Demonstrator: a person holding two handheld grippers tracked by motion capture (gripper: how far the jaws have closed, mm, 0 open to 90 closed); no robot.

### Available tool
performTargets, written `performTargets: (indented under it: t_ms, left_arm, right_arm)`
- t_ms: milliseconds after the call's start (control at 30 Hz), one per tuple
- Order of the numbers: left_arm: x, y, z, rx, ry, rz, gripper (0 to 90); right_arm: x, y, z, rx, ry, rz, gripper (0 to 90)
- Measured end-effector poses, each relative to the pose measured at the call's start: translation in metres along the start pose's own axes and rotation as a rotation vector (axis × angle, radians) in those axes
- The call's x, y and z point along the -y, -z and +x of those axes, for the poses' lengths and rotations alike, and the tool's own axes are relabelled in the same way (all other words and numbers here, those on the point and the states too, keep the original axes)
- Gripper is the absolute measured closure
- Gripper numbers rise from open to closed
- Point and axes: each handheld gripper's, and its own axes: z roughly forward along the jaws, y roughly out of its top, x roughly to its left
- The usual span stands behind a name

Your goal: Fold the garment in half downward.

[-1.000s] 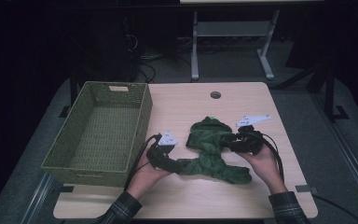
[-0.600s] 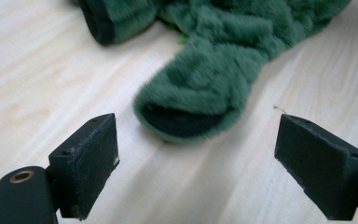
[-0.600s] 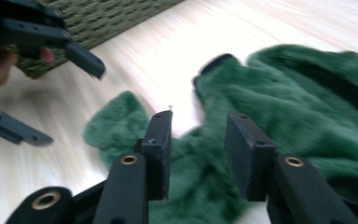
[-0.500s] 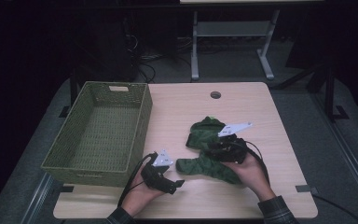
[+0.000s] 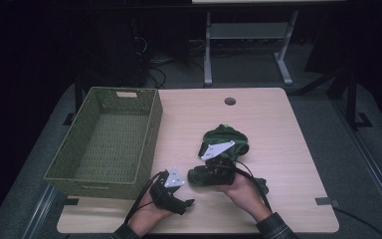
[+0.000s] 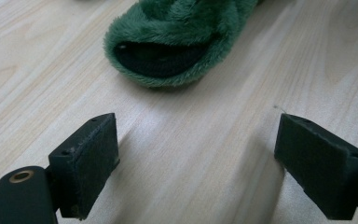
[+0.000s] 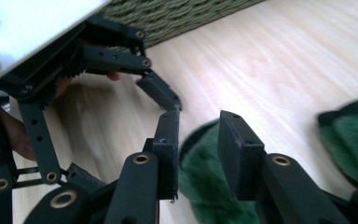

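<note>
Two fuzzy green slippers lie mid-table. The far slipper [image 5: 224, 137] rests flat. My right gripper [image 5: 201, 173] sits on the near slipper [image 5: 195, 177], jaws nearly closed around its plush rim [image 7: 200, 186], while the other slipper [image 7: 349, 144] lies off to the right. My left gripper [image 5: 183, 200] stands open near the front edge, just left of that slipper, with bare table between its pads. In the left gripper view the jaws [image 6: 196, 158] gape wide and the slipper's opening [image 6: 168, 32] lies ahead. The left gripper's fingers [image 7: 161, 93] appear close in the right gripper view.
A green woven basket [image 5: 104, 172] stands on the table's left side, with nothing seen inside it. A round cable hole [image 5: 230, 101] sits at the table's back. The table edge [image 5: 199, 231] runs just below both hands. A metal stand [image 5: 248, 35] is behind the table.
The right gripper moved left and toward the person, dragging the near slipper along and bunching it. The left gripper drew back toward the front edge, off the slipper, and is open.
</note>
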Motion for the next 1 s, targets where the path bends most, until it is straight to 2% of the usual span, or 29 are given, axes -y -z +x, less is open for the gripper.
performTargets:
  t_ms: [33, 133, 233, 333, 467, 500, 567, 633, 667, 800, 967, 1000]
  left_arm:
    - [0.001, 0.0, 0.001, 0.003, -0.004, -0.008, 12.7]
    - [0.005, 0.001, 0.002, 0.011, -0.018, -0.03, 12.7]
    - [0.007, 0.001, 0.002, 0.013, -0.016, -0.048, 12.7]
    - [0.007, 0.001, 0.002, 0.014, -0.015, -0.049, 12.7]
    - [0.007, 0.001, 0.002, 0.015, -0.015, -0.049, 12.7]
    - [0.007, 0.001, 0.002, 0.016, -0.012, -0.051, 12.7]
    - [0.007, 0.001, 0.002, 0.016, -0.012, -0.051, 12.7]
    - [0.007, 0.001, 0.002, 0.016, -0.012, -0.052, 12.7]
    - [0.007, 0.001, 0.002, 0.015, -0.014, -0.051, 12.7]
    - [0.007, 0.001, 0.002, 0.015, -0.013, -0.051, 12.7]
    - [0.007, 0.001, 0.003, 0.014, -0.016, -0.049, 12.7]
    - [0.007, 0.001, 0.002, 0.015, -0.014, -0.049, 12.7]
  right_arm:
    - [-0.001, -0.005, 0.004, 0.003, 0.022, 0.01, 70.2]
    - [0.0, -0.009, 0.008, 0.003, 0.024, 0.02, 70.5]
    - [0.002, -0.02, 0.007, 0.004, 0.037, 0.053, 70.7]
    - [0.004, -0.029, 0.008, 0.007, 0.028, 0.078, 70.8]
    - [0.006, -0.036, 0.007, 0.016, 0.042, 0.105, 70.8]
    - [0.008, -0.041, 0.008, 0.04, 0.061, 0.125, 72.0]
    - [0.009, -0.042, 0.008, 0.043, 0.071, 0.129, 73.0]
    - [0.01, -0.044, 0.01, 0.065, 0.079, 0.13, 77.9]
    - [0.012, -0.045, 0.013, 0.086, 0.098, 0.126, 81.9]
    - [0.013, -0.045, 0.012, 0.072, 0.086, 0.122, 86.9]
    - [0.013, -0.043, 0.012, 0.059, 0.089, 0.13, 87.7]
    - [0.013, -0.042, 0.013, 0.044, 0.077, 0.124, 87.7]
